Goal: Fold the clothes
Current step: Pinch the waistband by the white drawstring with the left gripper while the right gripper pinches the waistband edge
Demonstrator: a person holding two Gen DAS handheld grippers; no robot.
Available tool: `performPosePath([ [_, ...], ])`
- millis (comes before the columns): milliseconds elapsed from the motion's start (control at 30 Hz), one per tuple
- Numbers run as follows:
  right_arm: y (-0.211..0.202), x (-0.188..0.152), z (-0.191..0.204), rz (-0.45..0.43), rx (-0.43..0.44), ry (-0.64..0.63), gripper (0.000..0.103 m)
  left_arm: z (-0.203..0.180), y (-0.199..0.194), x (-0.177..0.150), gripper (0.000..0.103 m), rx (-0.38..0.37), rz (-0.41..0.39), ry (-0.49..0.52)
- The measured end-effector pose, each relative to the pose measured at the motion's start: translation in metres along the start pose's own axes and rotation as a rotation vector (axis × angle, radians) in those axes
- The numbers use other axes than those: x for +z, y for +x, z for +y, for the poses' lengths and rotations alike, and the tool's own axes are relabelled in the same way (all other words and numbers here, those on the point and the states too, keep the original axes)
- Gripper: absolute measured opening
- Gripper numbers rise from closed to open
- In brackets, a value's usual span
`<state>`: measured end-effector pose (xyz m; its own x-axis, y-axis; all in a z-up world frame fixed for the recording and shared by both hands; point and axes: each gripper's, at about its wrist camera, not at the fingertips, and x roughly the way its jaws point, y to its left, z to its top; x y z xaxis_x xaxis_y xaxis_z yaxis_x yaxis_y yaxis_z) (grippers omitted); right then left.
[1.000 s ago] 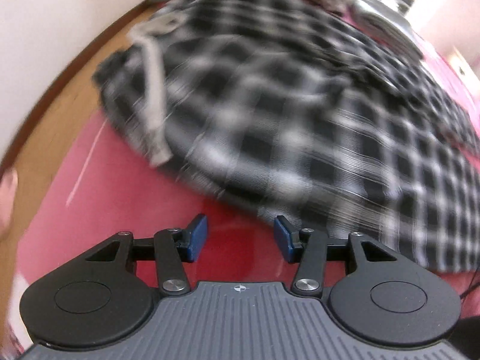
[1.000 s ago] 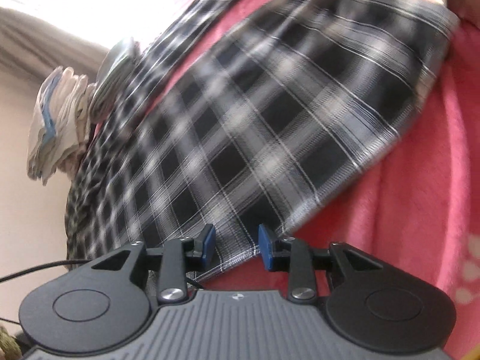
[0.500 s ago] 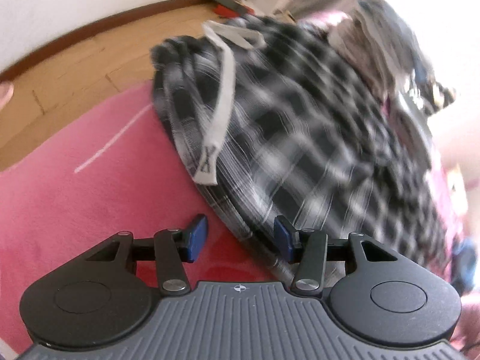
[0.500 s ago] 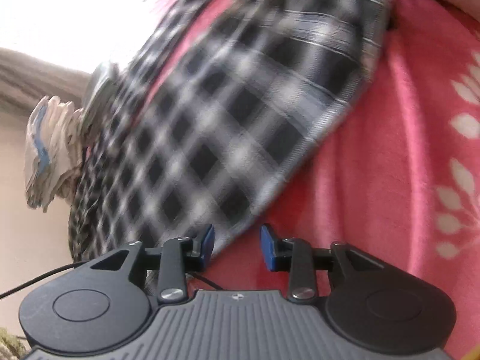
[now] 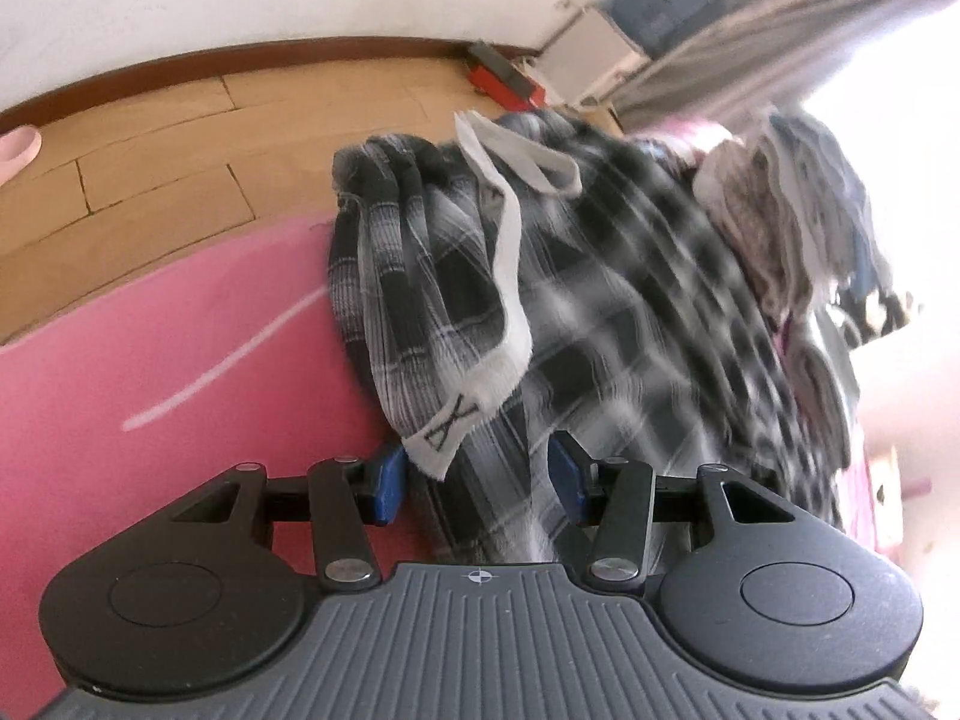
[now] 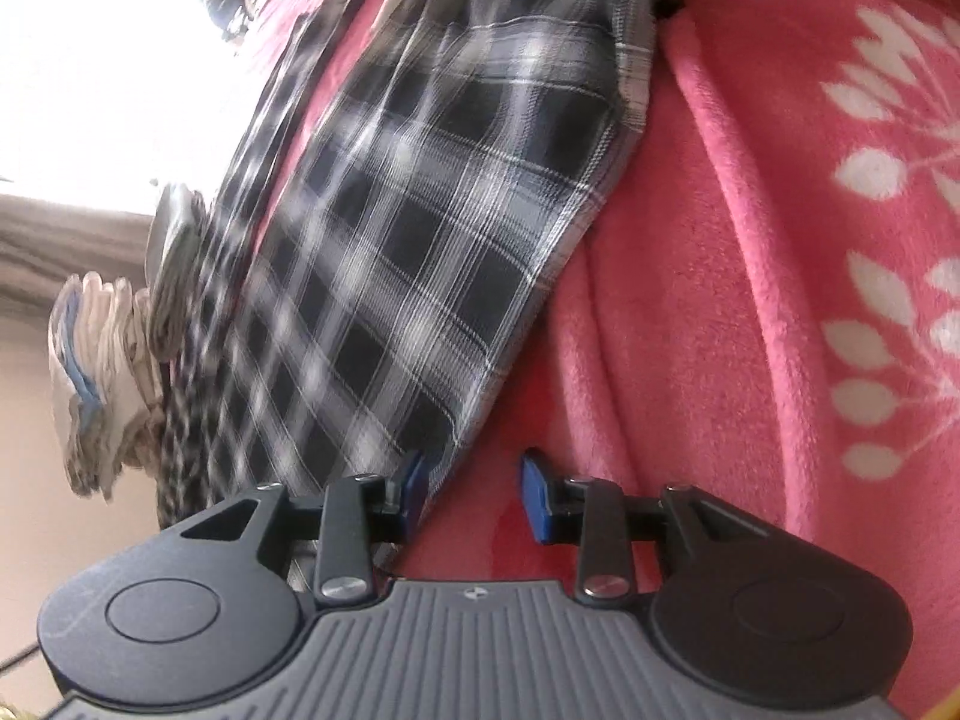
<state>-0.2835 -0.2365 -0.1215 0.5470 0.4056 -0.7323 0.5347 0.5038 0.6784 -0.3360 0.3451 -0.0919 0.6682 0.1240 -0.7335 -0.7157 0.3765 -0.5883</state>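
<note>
Plaid garment (image 5: 600, 324) now between left hand-held gripper (image 5: 477, 483) fingers.

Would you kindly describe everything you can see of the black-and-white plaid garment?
The plaid garment is woven black, white and grey check cloth, lying spread on the pink blanket. Its gathered waistband carries a pale flat drawstring with a stitched end. That end sits between the open left gripper fingers; a hemmed edge reaches the open right gripper. Piled clothes lie beyond it.
</note>
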Motion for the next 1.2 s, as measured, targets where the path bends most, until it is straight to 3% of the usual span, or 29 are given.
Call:
performPosePath([
  [300, -0.013, 0.015, -0.025, -0.129, 0.048, 0.151, 0.035, -0.005, 0.000, 0.000, 0.049, 0.017, 0.002, 0.053],
  [567, -0.006, 0.033, -0.021, -0.198, 0.074, 0.133, 0.036, -0.010, 0.002, -0.005, 0.049, 0.044, -0.007, 0.102],
  [833, 0.002, 0.030, -0.024, -0.169, 0.099, 0.149, 0.022, -0.011, 0.002, -0.008, 0.049, 0.050, -0.022, 0.114],
  [1200, 0.004, 0.036, -0.022, -0.154, 0.109, 0.147, 0.019, -0.009, -0.007, -0.010, 0.047, 0.005, 0.011, 0.112],
])
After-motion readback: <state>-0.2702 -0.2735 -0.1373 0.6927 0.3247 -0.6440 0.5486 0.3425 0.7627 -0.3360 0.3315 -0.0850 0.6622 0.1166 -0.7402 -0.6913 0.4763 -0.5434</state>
